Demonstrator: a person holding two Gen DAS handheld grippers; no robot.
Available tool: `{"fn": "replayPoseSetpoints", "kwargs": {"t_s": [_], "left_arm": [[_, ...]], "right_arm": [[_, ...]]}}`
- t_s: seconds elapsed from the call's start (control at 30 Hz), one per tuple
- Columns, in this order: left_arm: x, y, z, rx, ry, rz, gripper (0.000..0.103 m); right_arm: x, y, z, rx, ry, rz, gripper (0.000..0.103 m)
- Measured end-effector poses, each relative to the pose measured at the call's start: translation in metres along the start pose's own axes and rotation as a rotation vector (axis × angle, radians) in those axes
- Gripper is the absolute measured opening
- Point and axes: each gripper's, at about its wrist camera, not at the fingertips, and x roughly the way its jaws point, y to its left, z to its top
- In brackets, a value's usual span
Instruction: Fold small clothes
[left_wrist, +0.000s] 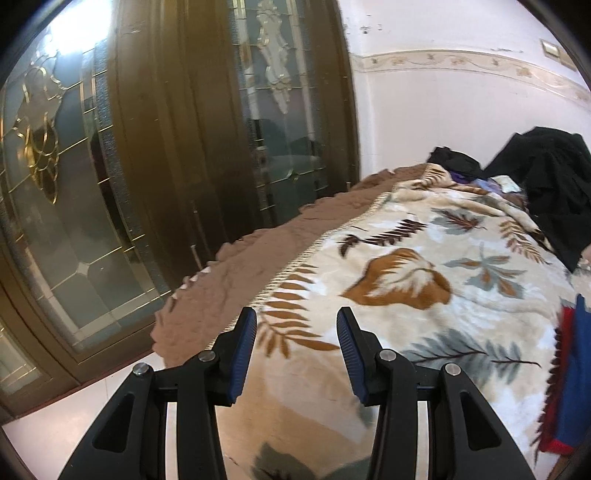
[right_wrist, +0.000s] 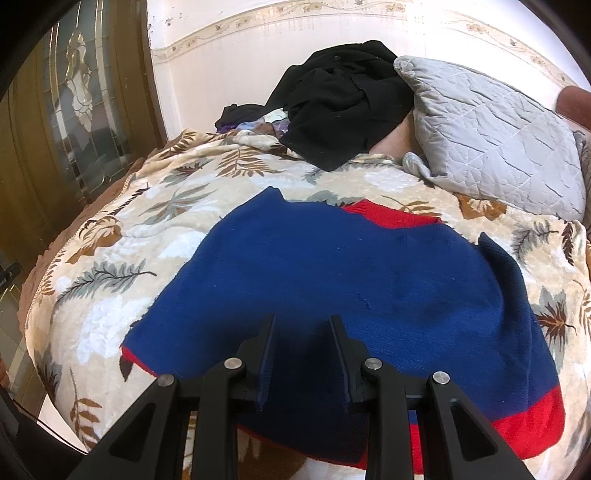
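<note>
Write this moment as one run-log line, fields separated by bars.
step: fold blue sweater | left gripper: open, above leaf blanket | right gripper: open, over sweater

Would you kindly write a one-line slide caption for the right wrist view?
Right gripper poised, jaws apart, above a blue knitted sweater with red trim spread on a leaf-patterned blanket.

Sweater (right_wrist: 332, 273) lies flat on the blanket (right_wrist: 122, 229); clothes pile (right_wrist: 343, 99) behind it, pillow (right_wrist: 495, 136) right of the pile, door (left_wrist: 155, 147) off left.
</note>
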Motion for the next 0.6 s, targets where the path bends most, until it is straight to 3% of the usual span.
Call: {"fn": "replayPoseSetpoints", "kwargs": {"t_s": [0.23,0.43,0.6], "left_arm": [[0.007,0.029,0.002,-0.043,-0.002,0.053,0.046],[0.006,0.054,0.010,-0.099,-0.004,0.092,0.046],[-0.031,0.083,0.032,-0.165,-0.104,0.195,0.063]], "right_arm": [[0.000,0.002,0.002,0.027,-0.009,0.057,0.032],[-0.015,0.018,0.002,-0.018,-0.086,0.154,0.032],[-0.029,0.043,-0.002,-0.109,-0.139,0.209,0.032]]}}
